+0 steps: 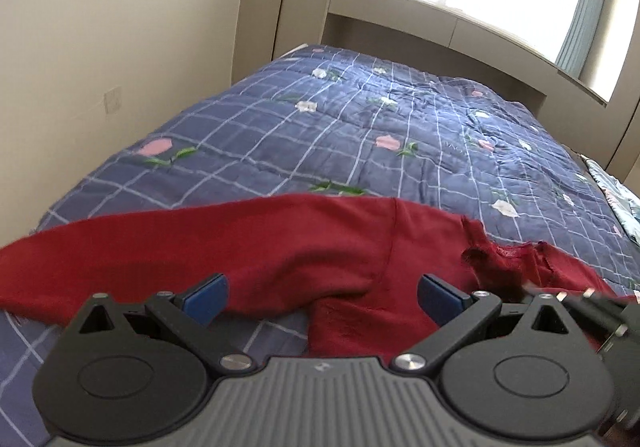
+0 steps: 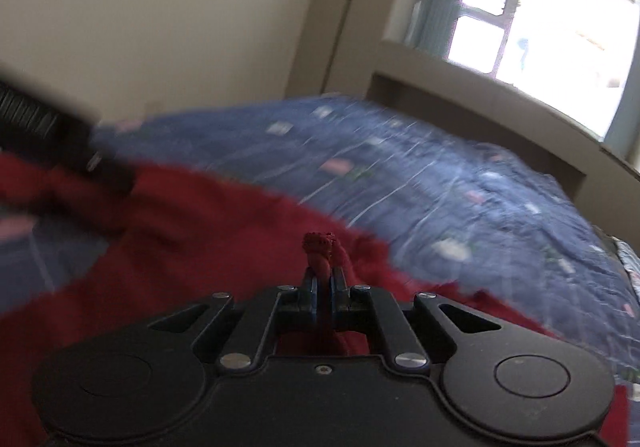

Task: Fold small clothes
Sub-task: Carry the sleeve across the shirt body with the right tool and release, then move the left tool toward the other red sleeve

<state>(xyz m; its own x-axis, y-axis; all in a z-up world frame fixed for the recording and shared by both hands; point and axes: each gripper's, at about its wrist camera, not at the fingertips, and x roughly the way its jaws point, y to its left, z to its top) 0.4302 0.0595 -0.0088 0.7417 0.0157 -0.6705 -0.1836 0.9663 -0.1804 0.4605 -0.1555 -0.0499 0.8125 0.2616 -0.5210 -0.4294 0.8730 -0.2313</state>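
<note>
A dark red garment (image 1: 280, 247) lies spread across the near part of the bed, one sleeve running off to the left. My left gripper (image 1: 324, 297) hovers just above it with its blue pads (image 1: 208, 299) wide apart and nothing pinched, so it is open. In the blurred right wrist view, my right gripper (image 2: 324, 279) is shut on a bunched fold of the red garment (image 2: 320, 247), and a tuft of cloth sticks out past the fingertips. The right gripper's black body shows at the lower right edge (image 1: 592, 307) of the left wrist view.
A blue checked quilt with flowers (image 1: 360, 135) covers the bed. A cream wall (image 1: 120, 27) runs along the left side. A ledge (image 1: 460, 27) sits below the window at the far end. A patterned cloth (image 1: 616, 187) lies at the bed's right edge.
</note>
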